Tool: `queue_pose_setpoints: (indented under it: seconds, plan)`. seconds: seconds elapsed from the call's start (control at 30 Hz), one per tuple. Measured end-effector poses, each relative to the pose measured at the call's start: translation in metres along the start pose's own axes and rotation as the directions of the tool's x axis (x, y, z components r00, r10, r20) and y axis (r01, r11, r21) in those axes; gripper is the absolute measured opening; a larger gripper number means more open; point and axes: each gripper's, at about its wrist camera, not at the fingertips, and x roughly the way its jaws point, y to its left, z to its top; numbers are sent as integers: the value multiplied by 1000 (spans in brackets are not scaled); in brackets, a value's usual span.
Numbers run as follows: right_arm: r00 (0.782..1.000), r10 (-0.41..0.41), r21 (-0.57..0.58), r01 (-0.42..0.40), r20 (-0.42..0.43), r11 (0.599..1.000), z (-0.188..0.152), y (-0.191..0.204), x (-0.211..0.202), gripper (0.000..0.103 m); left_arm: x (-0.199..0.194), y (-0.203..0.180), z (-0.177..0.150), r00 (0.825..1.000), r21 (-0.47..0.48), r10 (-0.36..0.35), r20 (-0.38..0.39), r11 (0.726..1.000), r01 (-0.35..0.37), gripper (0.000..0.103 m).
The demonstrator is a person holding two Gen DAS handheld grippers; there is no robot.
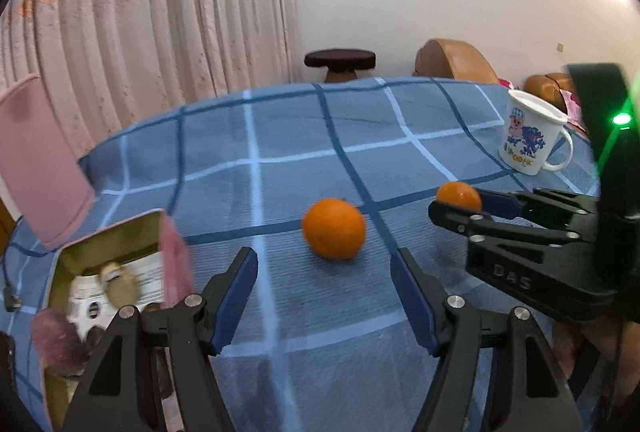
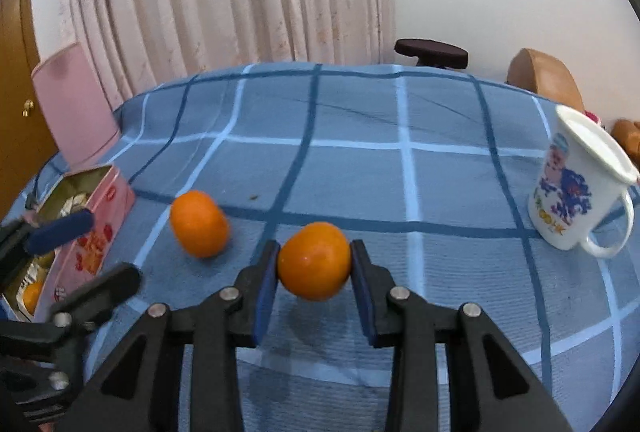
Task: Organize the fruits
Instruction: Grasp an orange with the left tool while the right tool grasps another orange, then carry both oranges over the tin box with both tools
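An orange (image 1: 334, 229) lies on the blue checked cloth, just ahead of my open, empty left gripper (image 1: 324, 272); it also shows in the right wrist view (image 2: 199, 224). My right gripper (image 2: 314, 264) is shut on a second orange (image 2: 315, 261) and holds it slightly above the cloth; in the left wrist view this held orange (image 1: 459, 195) shows between the right gripper's fingers (image 1: 456, 212). An open pink tin box (image 1: 120, 272) with its lid up stands at the left; in the right wrist view the box (image 2: 92, 232) holds another orange (image 2: 33, 295) and packets.
A white cartoon mug (image 2: 576, 192) stands on the cloth at the right, also seen in the left wrist view (image 1: 528, 134). A cable (image 1: 10, 288) lies by the box. Curtains, a dark stool (image 1: 340, 61) and brown seats are behind the table.
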Motion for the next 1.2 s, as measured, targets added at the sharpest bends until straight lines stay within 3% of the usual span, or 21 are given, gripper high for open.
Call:
queue_pose_setpoints:
  seconds: [0.3,0.37,0.43,0.47,0.67,1.2]
  plan:
    - [999,-1,35,0,35,999,2,-5,-6,38,47,-2,16,995,-61,-16,-97,998,10,69]
    - [999,8,26,-9,40,1000,2,-3,-7,38,54,0,18,993,-83,-25,-111,996,16,63]
    - [999,4,15,-5,46,1000,2,0,-8,38,61,0,19,992,-87,-31,-124,996,20,50]
    - [999,4,15,-5,49,1000,1,-1,-9,38,64,0,18,992,-89,-26,-126,996,15,49]
    - [997,27,21,-28,78,999,-1,-1,-15,38,54,5,13,993,-112,-70,-100,992,59,47]
    - [986,59,-36,-54,153,998,-8,12,-35,38,4,2,-6,998,-91,-50,47,994,54,47]
